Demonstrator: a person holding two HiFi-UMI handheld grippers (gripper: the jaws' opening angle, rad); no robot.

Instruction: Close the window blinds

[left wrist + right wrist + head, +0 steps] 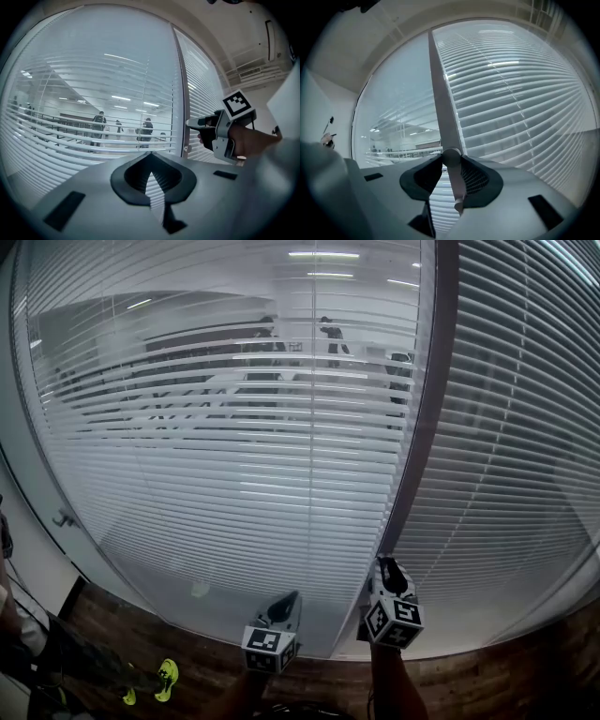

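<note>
Two slatted blinds hang behind glass. The left blind [225,446] has its slats tilted open, and a room shows through it. The right blind [516,456] looks more shut. A grey mullion [422,418] parts them. Low at the mullion, my right gripper [386,566] is shut on a pale tilt wand [451,157], whose rod runs down between the jaws. The same gripper [194,123] points at the mullion in the left gripper view. My left gripper [286,601] hangs to its left, shut and empty, facing the left blind [93,126].
A wooden floor [487,681] runs below the window. At the bottom left stands a person in neon yellow shoes [167,679]. A small handle [64,517] sits on the left wall. Several people [99,123] stand beyond the glass.
</note>
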